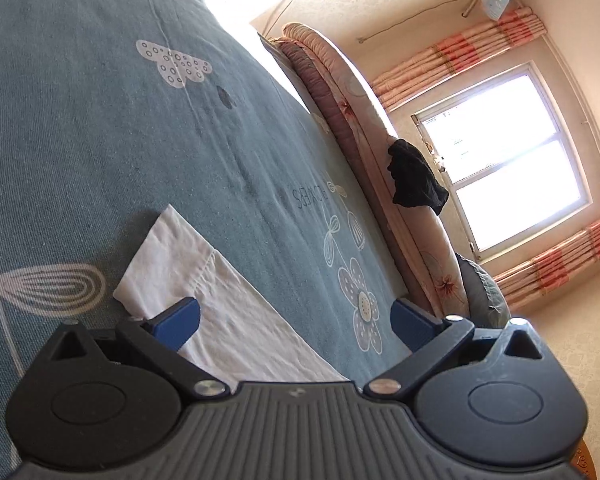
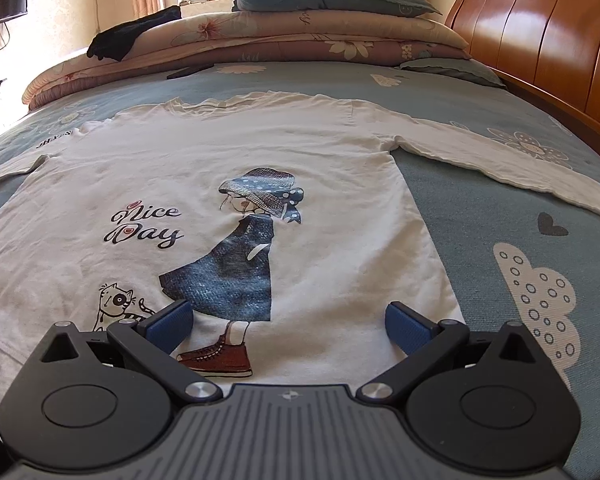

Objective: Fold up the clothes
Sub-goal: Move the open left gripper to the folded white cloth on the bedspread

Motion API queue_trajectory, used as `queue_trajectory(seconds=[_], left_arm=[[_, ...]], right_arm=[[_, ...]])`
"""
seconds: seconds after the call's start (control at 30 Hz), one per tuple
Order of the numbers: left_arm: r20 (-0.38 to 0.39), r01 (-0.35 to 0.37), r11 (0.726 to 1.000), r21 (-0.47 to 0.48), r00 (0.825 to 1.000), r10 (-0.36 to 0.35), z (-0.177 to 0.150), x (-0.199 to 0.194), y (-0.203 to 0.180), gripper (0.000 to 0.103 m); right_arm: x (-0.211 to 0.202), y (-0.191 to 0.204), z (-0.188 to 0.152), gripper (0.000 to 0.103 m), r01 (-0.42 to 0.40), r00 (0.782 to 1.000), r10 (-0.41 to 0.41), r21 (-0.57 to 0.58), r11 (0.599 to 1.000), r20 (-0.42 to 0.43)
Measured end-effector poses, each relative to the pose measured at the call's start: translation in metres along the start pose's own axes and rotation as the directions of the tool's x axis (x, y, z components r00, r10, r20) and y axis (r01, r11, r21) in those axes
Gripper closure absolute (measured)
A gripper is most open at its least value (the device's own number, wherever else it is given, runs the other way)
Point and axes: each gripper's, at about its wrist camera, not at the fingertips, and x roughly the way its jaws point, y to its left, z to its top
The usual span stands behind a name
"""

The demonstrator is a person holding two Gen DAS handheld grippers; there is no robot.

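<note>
I see one white long-sleeved shirt (image 2: 228, 184) lying face up and spread flat on the blue-green bedsheet (image 2: 480, 216). Its front carries three printed items: a girl in a blue dress and patterned hat, the script "Nice Day", and a small cat near the hem. The right-hand sleeve in my right wrist view runs out flat toward the wooden headboard (image 2: 540, 44). The opposite sleeve reaches the left edge of that view. The fabric shows light creases only.

My right gripper (image 2: 288, 326) hovers low over the hem of the shirt, just in front of the printed red shoes. Its two blue fingers (image 2: 170, 326) stand wide apart and hold nothing. I cannot tell whether they touch the cloth.

My left gripper (image 1: 296, 326) is tilted sideways over the bed. Its two blue fingers (image 1: 178, 324) are likewise spread wide and hold nothing. The left finger sits over a white sleeve end (image 1: 188, 276) of the shirt; the right finger is over bare sheet. Contact with the fabric cannot be confirmed.

Count of other items: one stack of folded quilts (image 2: 260, 40) at the far side of the bed, one dark garment (image 2: 132, 36) draped on that stack, two blue-grey pillows visible, one window (image 1: 504, 152).
</note>
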Motion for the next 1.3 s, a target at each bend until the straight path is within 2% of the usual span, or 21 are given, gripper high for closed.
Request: queue_trajectory(seconds=[0.13,0.17,0.3,0.43,0.6,0.7,1.3], left_arm=[[-0.001,-0.042,0.999,-0.014,0.999,0.042,0.002,0.007,0.019,0.003],[0.006,-0.047,0.999,-0.022,0.999,0.047,0.003,0.005,0.025,0.006],[0.049,-0.017,0.997,-0.070,0.999,0.021,0.005,-0.011,0.031,0.007],[0.024,0.039,0.994,-0.099,0.999,-0.037,-0.004,-0.023,0.030,0.006],[-0.024,-0.006,0.981,-0.195,1.000,0.001,-0.019,-0.014,0.041,0.006],[-0.004,-0.020,0.974,-0.224,1.000,0.020,-0.019,-0.006,0.042,0.005],[0.107,-0.036,0.980,-0.196,0.993,0.058,-0.005,0.011,0.035,0.003]], right_arm=[[0.001,0.000,0.002,0.000,0.008,1.000,-0.008,0.010,1.000,-0.005],[0.002,0.000,0.002,0.000,0.010,1.000,-0.010,0.013,1.000,-0.006],[0.002,0.001,0.002,0.000,0.014,1.000,-0.014,0.013,1.000,0.000],[0.003,0.001,0.001,0.000,0.016,1.000,-0.016,0.015,1.000,0.007],[0.004,0.002,0.002,0.000,0.023,1.000,-0.023,0.021,1.000,0.012],[0.004,0.002,0.002,0.000,0.025,1.000,-0.025,0.021,0.999,0.014],[0.004,0.003,0.000,0.000,0.028,0.999,-0.029,0.020,0.999,0.030]])
